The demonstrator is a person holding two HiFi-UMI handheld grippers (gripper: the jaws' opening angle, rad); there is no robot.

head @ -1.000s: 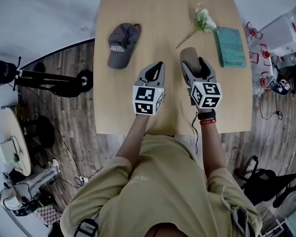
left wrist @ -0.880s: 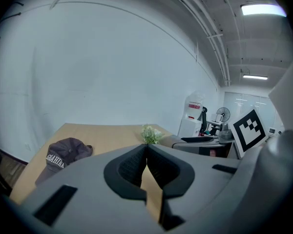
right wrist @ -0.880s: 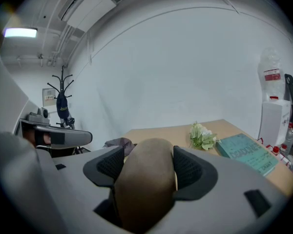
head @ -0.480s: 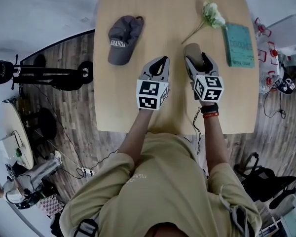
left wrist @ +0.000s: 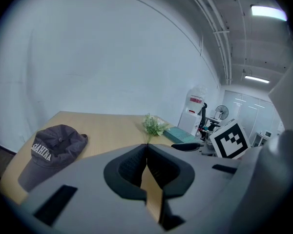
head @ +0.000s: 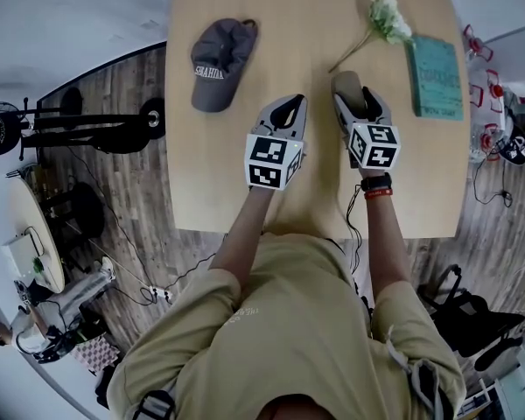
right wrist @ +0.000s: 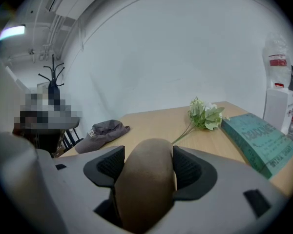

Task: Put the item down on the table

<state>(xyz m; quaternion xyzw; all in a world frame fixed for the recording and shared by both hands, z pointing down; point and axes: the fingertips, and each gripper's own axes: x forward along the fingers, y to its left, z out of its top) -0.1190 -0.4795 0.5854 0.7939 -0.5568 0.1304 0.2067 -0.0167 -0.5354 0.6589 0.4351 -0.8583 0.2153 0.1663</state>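
My right gripper [head: 357,96] is shut on a brown rounded item [head: 345,89], held over the middle of the wooden table [head: 210,182]. In the right gripper view the brown item [right wrist: 146,179] fills the space between the two black pads. Beside it on the left, my left gripper [head: 289,108] is over the table with its jaws together. The left gripper view shows that gripper [left wrist: 146,147] holding nothing, its tips meeting. From these views I cannot tell whether the item touches the tabletop.
A grey cap [head: 217,61] lies at the table's left. A white flower sprig [head: 387,17] and a teal book [head: 437,75] lie at the far right. A black stand [head: 87,134] and a round side table [head: 31,243] are on the floor at left.
The head view has drifted, so the table sits a little higher and further right. Both grippers stay in much the same spot over the table, the right one still shut on the brown item.
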